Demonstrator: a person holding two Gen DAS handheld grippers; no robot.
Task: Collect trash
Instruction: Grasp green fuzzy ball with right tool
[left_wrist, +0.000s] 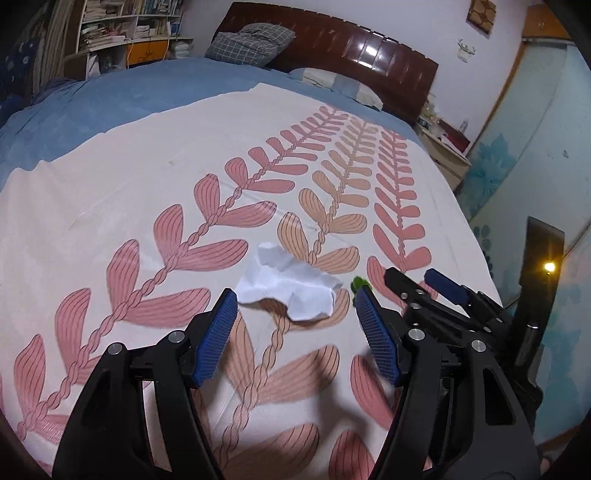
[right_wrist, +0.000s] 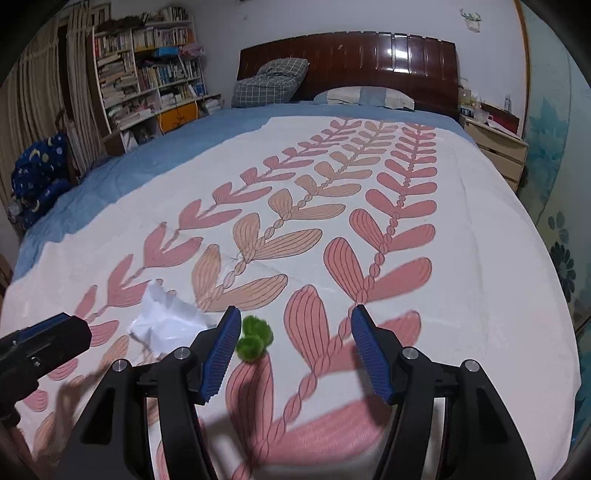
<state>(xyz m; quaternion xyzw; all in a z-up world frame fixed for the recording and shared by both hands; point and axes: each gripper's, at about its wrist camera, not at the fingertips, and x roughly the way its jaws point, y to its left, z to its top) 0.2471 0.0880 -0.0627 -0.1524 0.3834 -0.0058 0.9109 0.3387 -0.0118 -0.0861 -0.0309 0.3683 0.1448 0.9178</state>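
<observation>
A crumpled white paper (left_wrist: 288, 282) lies on the leaf-patterned bedspread (left_wrist: 147, 206), just ahead of my left gripper (left_wrist: 295, 299), which is open and empty. A small green fuzzy clump (right_wrist: 254, 341) lies to the paper's right; in the left wrist view it (left_wrist: 359, 283) peeks out behind my right fingertip. My right gripper (right_wrist: 293, 317) is open and empty, the clump just ahead of its left finger (right_wrist: 221, 350). The paper also shows in the right wrist view (right_wrist: 166, 323). The right gripper (left_wrist: 417, 288) shows in the left view, and the left gripper's finger (right_wrist: 48, 338) in the right view.
The bed has a dark wooden headboard (right_wrist: 369, 62), a checked pillow (right_wrist: 271, 81) and a blue sheet (right_wrist: 147, 162). A bookshelf (right_wrist: 147, 74) stands far left. A wooden nightstand (right_wrist: 495, 147) stands far right by the wall.
</observation>
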